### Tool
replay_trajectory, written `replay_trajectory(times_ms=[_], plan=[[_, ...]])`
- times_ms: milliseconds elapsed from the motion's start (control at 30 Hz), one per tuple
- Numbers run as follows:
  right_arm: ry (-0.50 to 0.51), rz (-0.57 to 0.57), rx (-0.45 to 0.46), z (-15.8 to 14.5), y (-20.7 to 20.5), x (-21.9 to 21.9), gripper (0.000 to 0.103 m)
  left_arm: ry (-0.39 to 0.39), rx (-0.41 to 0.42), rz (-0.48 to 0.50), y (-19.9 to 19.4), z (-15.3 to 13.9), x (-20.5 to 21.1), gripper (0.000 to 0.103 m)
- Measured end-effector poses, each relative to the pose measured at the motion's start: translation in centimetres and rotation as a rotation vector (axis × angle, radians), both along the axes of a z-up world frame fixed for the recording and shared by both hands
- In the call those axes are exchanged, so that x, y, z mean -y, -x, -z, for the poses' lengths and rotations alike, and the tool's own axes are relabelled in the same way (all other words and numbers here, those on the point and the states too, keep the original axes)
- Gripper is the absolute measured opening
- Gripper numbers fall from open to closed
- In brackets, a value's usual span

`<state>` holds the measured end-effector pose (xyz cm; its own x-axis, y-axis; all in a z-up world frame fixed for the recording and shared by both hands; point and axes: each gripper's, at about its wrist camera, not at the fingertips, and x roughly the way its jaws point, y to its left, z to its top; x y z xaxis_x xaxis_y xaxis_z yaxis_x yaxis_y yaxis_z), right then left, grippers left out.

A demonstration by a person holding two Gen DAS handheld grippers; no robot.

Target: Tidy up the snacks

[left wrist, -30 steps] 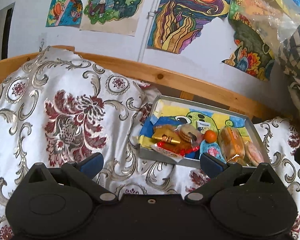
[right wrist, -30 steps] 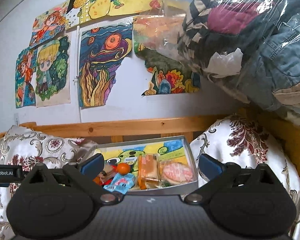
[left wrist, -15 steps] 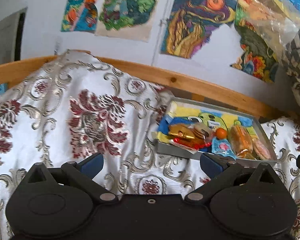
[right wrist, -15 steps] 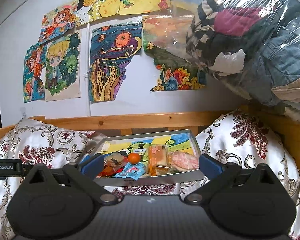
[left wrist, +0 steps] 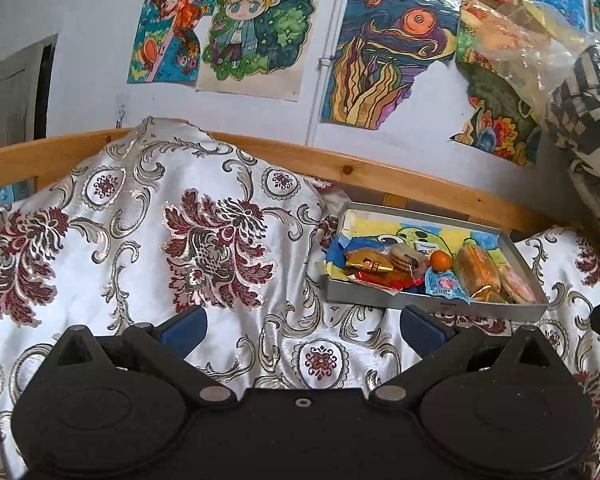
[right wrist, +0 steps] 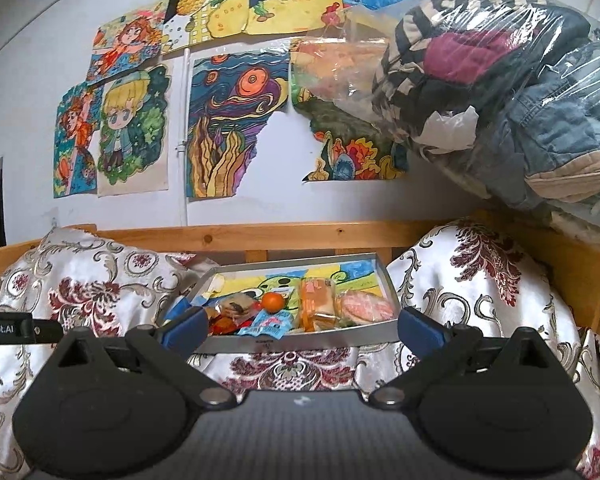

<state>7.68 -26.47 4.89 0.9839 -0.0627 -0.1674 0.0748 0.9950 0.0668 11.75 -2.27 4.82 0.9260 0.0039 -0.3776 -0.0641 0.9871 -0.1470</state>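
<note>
Reading "Robot.AI" on the left gripper, both it and the right gripper gape wide, holding nothing; the snack tray lies just ahead.

Left gripper: matte black body, two rounded lobes with triangular cut-outs, silver pivot pins, blue pads. Right gripper: same build, grey textured centre plate, blue pads.

Setting: home bedroom. Wooden bed rail against white wall; patterned brocade bedding; hand-coloured children's drawings taped up; plastic bag of folded clothes stored alongside.
</note>
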Motion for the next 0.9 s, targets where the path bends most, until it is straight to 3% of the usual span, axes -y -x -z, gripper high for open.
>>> replay_trajectory(times_ms=[433,767,900], plan=[[-0.041,0.059,0.016,0.7,3.5,-0.7,0.103,-0.039,0.018,-0.010,3.1,0.1,-1.3,0.102],[0.001,0.105,0.005,1.5,5.6,-2.3,0.103,-0.020,0.027,0.000,4.2,0.8,-2.7,0.102],[0.014,0.103,-0.009,2.0,5.9,-3.2,0.103,-0.061,0.052,0.025,4.8,1.3,-2.6,0.102]])
